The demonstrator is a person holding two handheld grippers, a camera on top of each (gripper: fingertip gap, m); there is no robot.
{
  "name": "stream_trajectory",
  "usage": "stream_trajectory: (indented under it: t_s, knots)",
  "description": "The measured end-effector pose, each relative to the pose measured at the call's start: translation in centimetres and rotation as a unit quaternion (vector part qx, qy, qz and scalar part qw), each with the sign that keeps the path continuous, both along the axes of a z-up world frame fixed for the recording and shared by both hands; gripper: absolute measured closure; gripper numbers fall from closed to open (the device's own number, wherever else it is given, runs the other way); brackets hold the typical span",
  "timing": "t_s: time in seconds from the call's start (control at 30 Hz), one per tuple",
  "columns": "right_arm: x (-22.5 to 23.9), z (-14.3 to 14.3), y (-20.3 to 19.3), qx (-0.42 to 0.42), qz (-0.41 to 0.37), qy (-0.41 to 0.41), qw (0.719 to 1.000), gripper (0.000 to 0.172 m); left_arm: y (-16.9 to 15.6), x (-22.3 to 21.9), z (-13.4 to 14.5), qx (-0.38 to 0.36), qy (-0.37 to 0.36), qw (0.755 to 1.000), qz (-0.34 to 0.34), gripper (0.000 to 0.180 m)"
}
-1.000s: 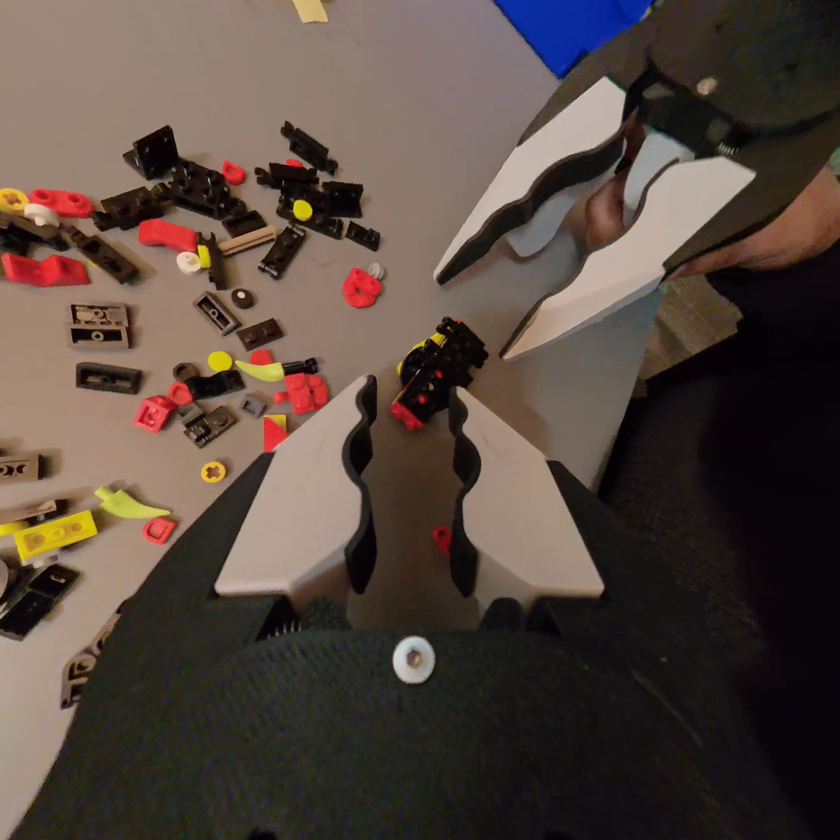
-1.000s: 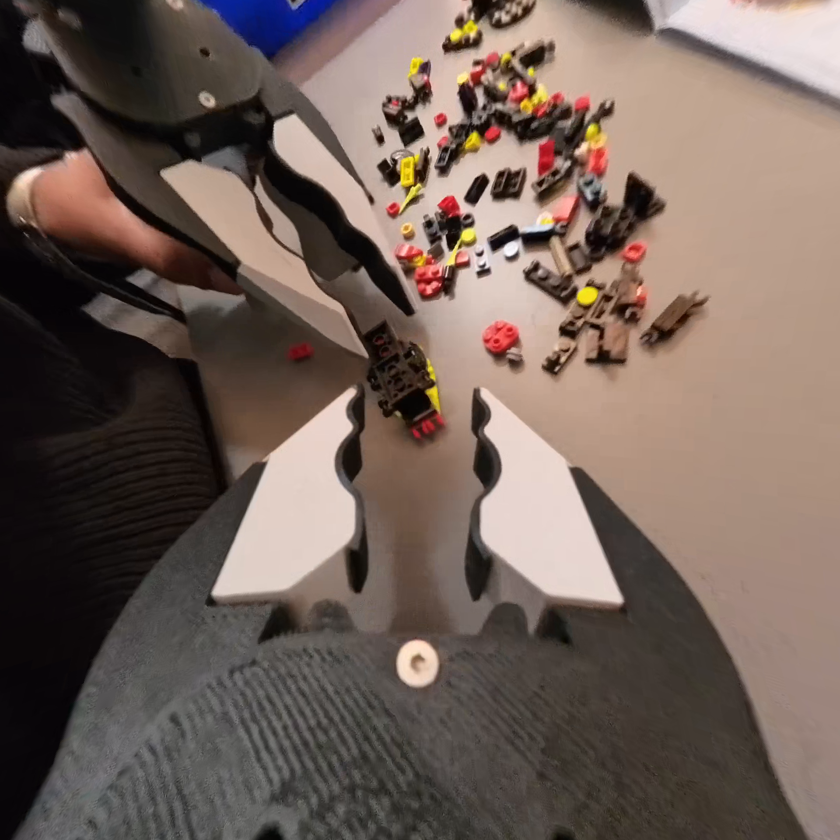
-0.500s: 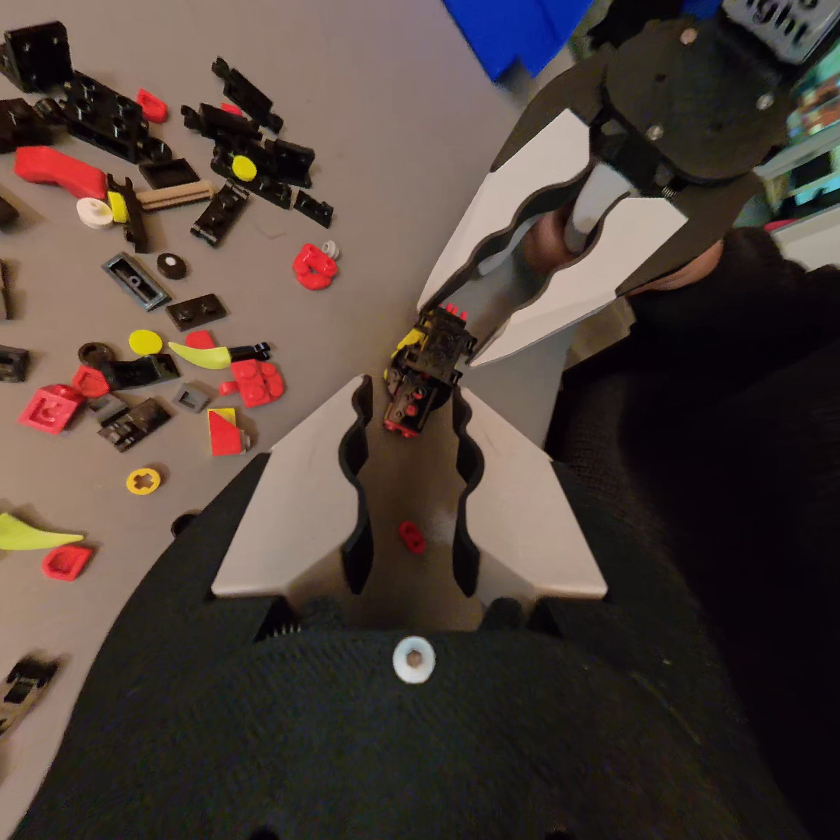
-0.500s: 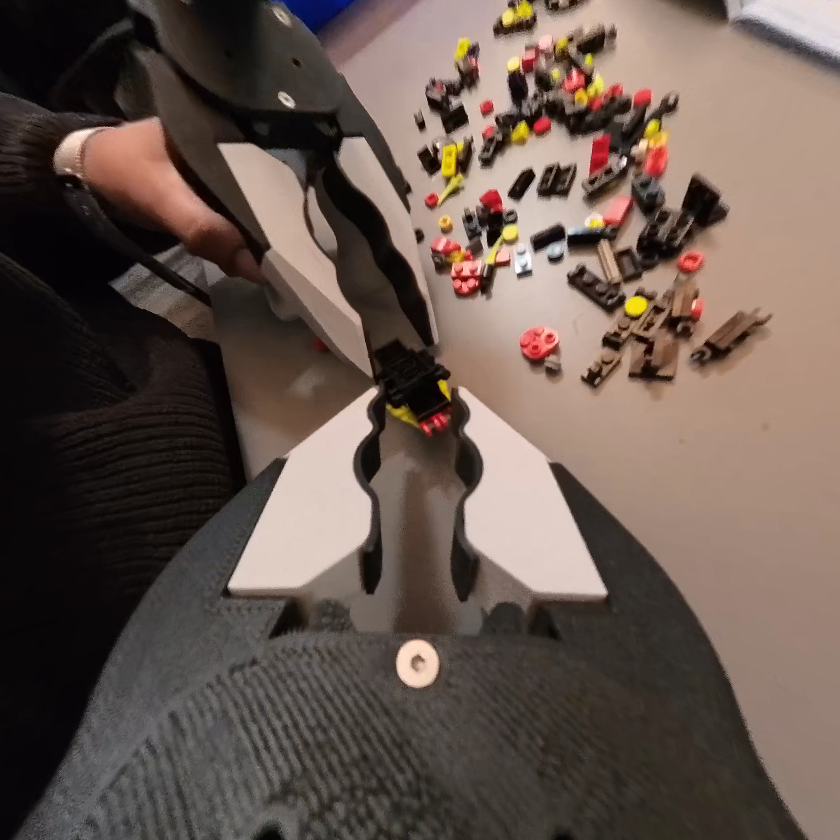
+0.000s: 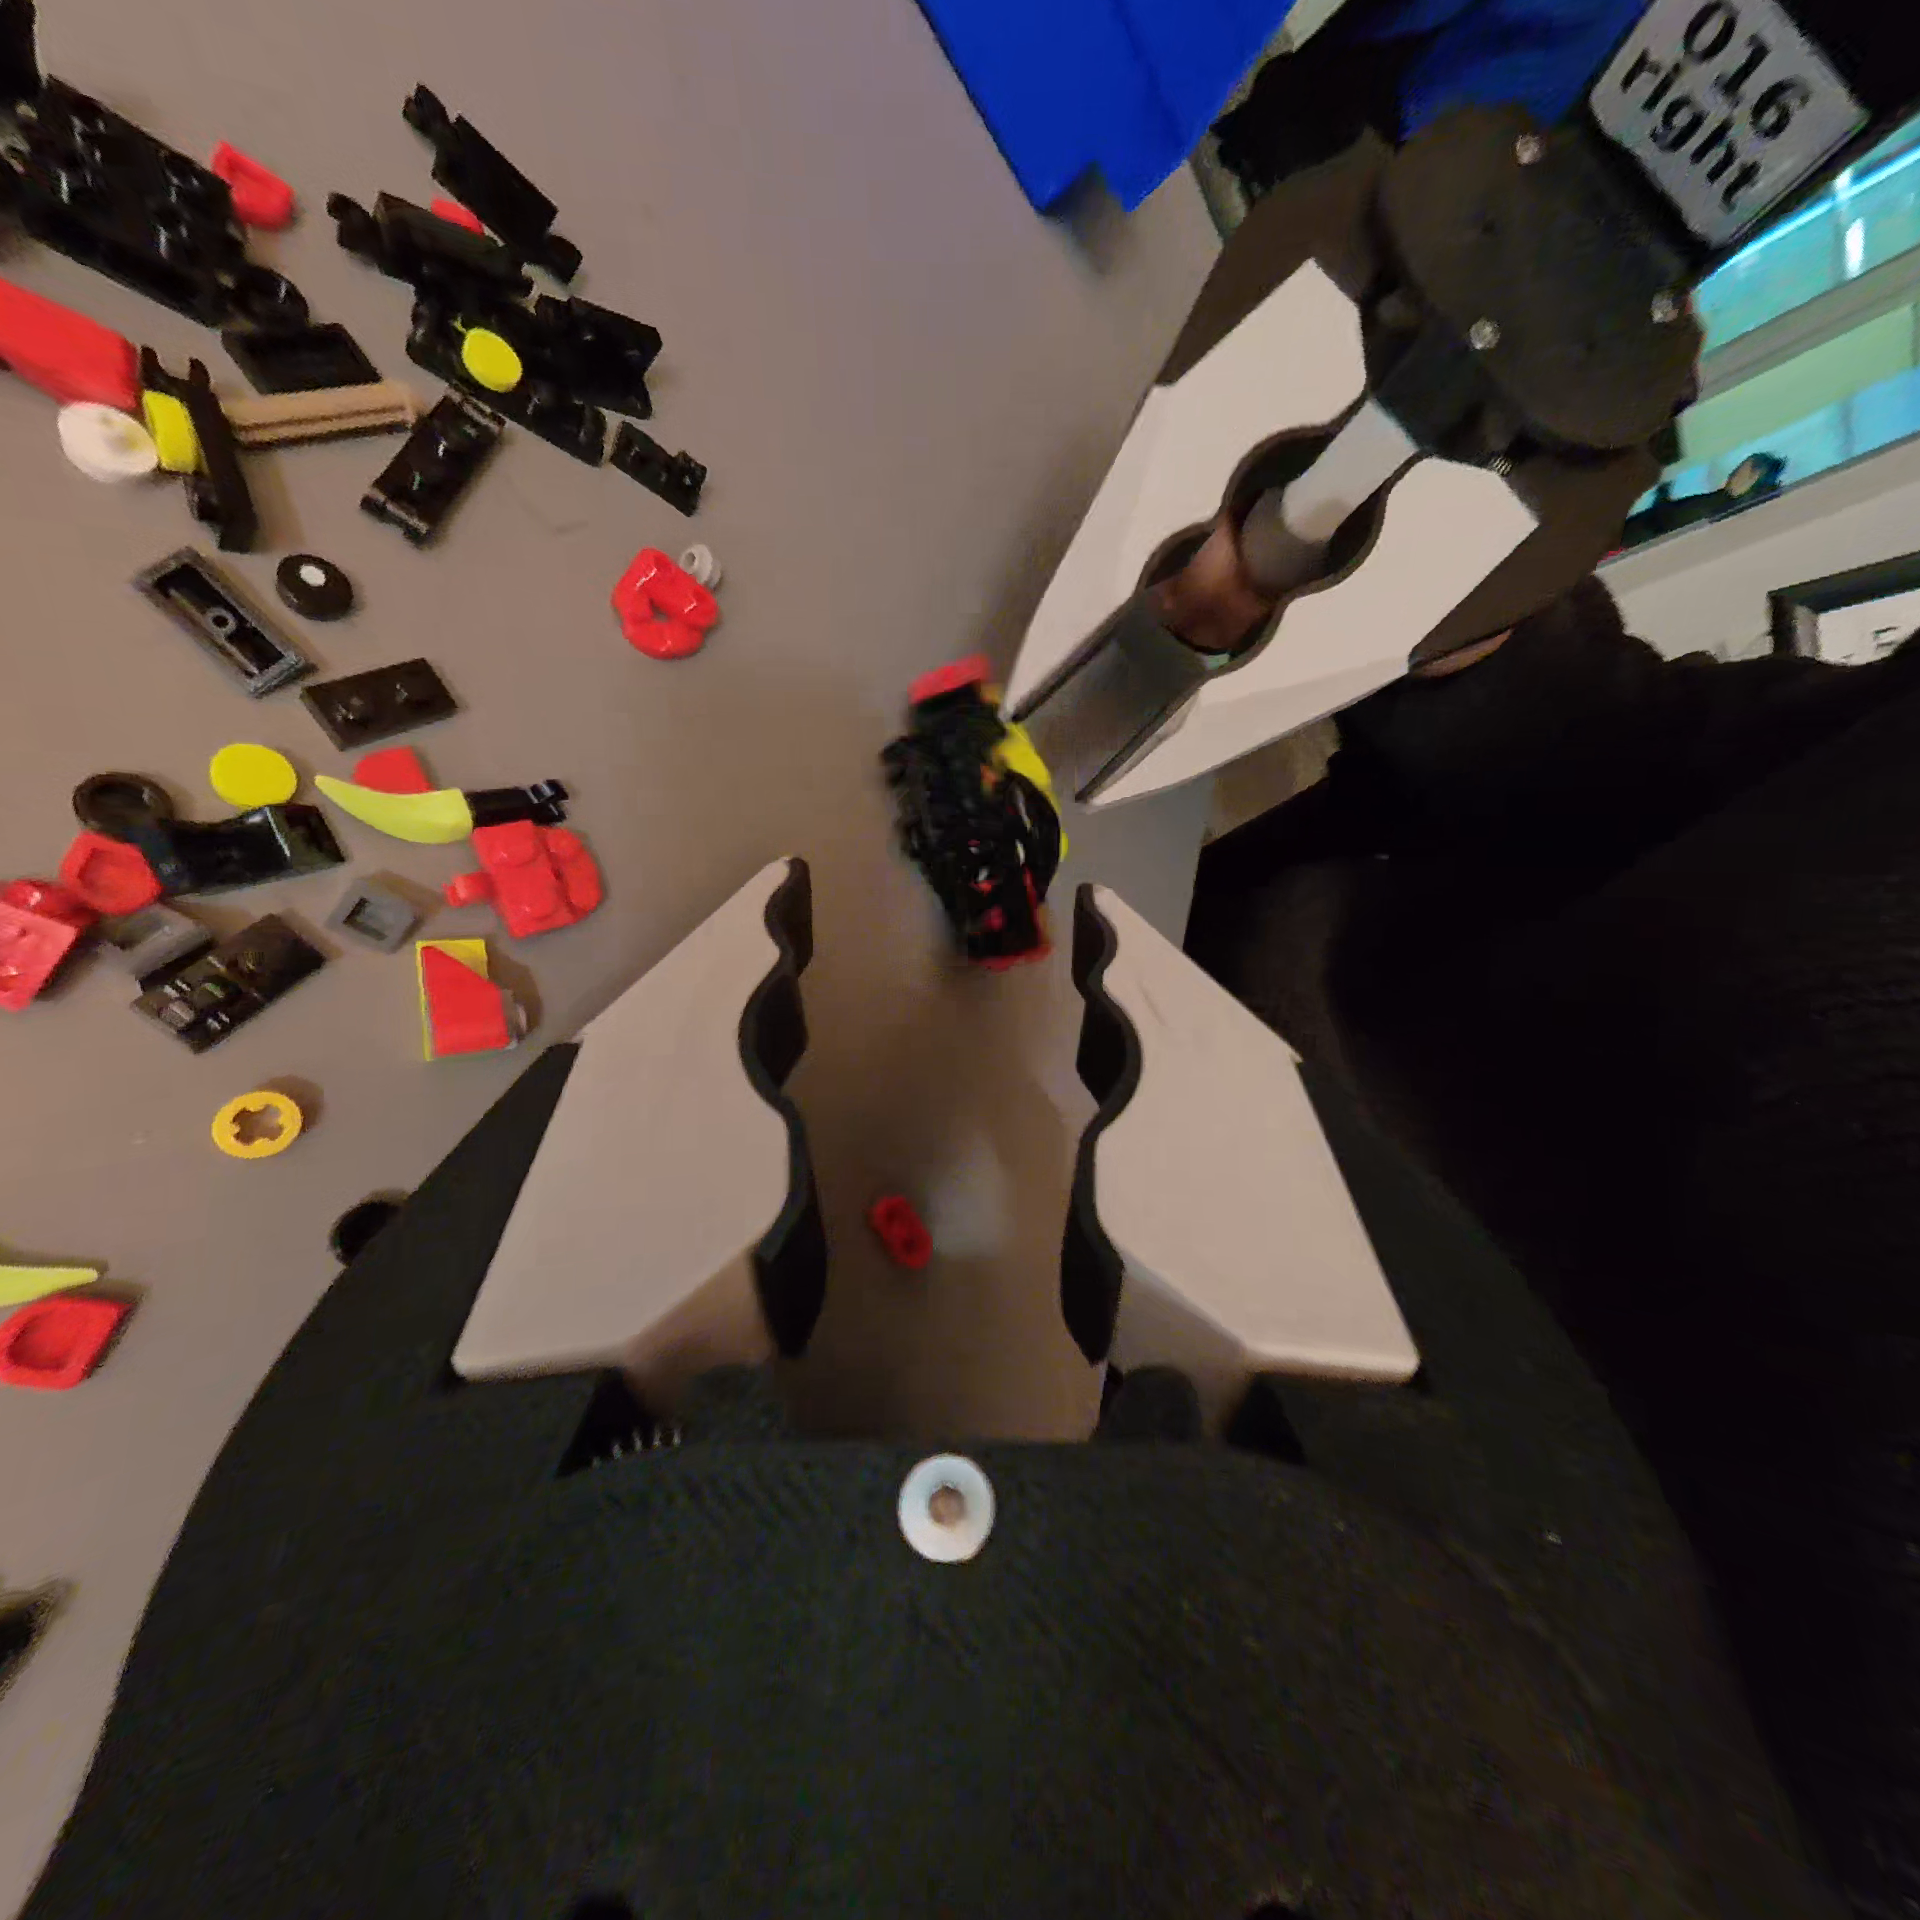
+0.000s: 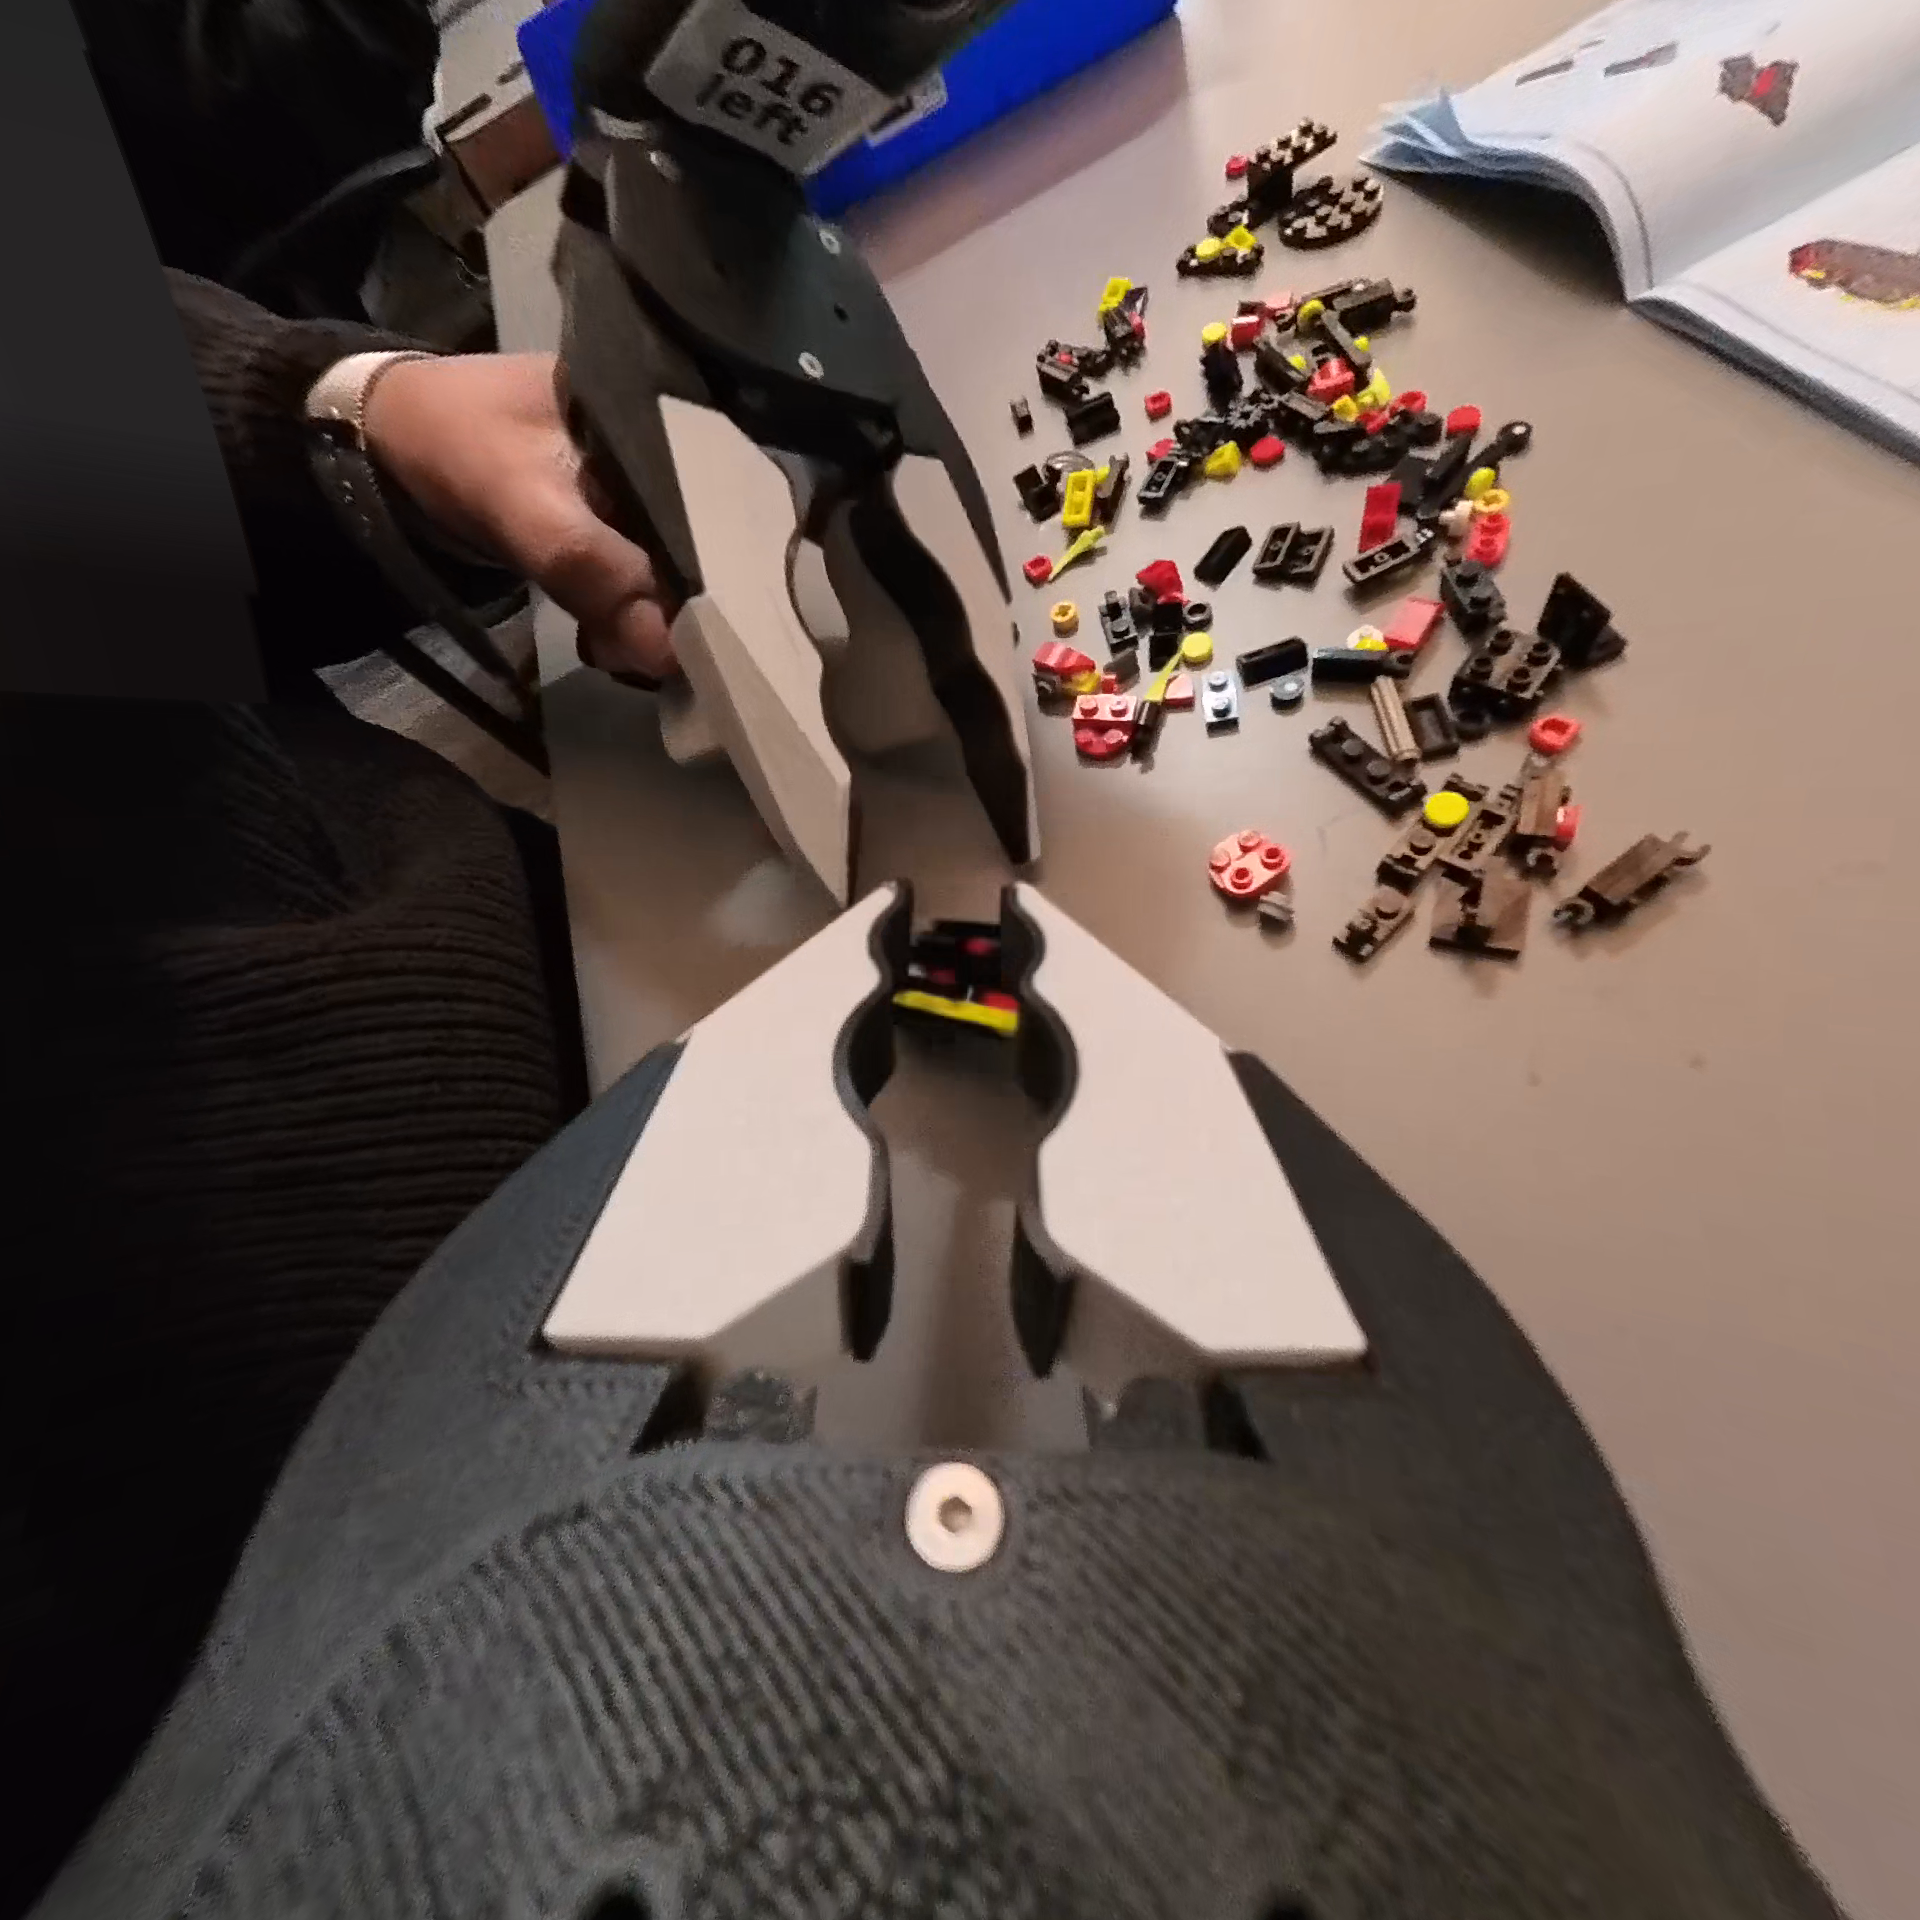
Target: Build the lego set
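Your right gripper (image 6: 954, 902) is clamped on the small black brick assembly (image 6: 954, 977), the one with red studs and a yellow strip; both pads press its sides right at the fingertips, and it sits above the grey table (image 6: 1351, 1195) near the front edge. In the left wrist view the same assembly (image 5: 971, 831) is motion-blurred, hanging off the right gripper's tips and reaching down toward the mouth of your left gripper (image 5: 940, 896). Left jaws are wide apart and grip nothing: the assembly's lower end is near the right-hand fingertip (image 5: 1091, 914), but I can't tell if it touches. A tiny red piece (image 5: 900, 1231) lies on the table, seen between the left fingers further back, not gripped. The loose pile of black, red and yellow bricks (image 6: 1351, 582) is spread out well to the side, with an open instruction booklet (image 6: 1714, 177) beyond it and a blue box (image 5: 1101, 83) at the far edge. Handling, my read: the assembly is light, hard plastic, smooth and a bit slippery on flat faces, and it's only press-fitted, so a twist or a squeeze across a seam could pop plates off. Take it across the widest black body on two parallel side walls, not on the yellow strip or the red end pieces, which look like the weakest attachments. A tip-only pinch like the present one lets it pivot; seating it deeper in the pads would hold steadier.
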State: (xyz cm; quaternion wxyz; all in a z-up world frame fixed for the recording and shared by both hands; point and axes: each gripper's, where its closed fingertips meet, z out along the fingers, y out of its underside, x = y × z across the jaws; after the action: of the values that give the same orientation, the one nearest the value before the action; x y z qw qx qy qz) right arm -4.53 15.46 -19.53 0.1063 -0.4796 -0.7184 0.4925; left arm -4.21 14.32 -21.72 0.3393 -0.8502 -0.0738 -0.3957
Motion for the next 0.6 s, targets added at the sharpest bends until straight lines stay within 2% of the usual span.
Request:
stream_trajectory:
  t_s: [0.1, 0.2, 0.4, 0.6]
  knots:
    - [0.0, -0.4, 0.1, 0.001, -0.002, -0.01, 1.0, 0.155, 0.2, -0.1, 0.5, 0.013, -0.011, 1.0, 0.004, 0.13]
    - [-0.1, -0.5, 0.8, 0.007, -0.018, -0.012, 1.0, 0.15, 0.1, 0.2, 0.0, 0.004, 0.01, 1.0, -0.002, 0.13]
    - [-0.4, -0.1, 1.9, -0.031, -0.052, -0.018, 0.998, 0.142, 0.5, 0.3, -0.5, -0.006, 0.018, 1.0, 0.013, 0.132]
    - [0.4, -3.2, 2.0, -0.015, -0.057, -0.103, 0.993, 0.138, 0.9, 0.5, -0.7, -0.008, 0.028, 0.999, 0.019, 0.136]
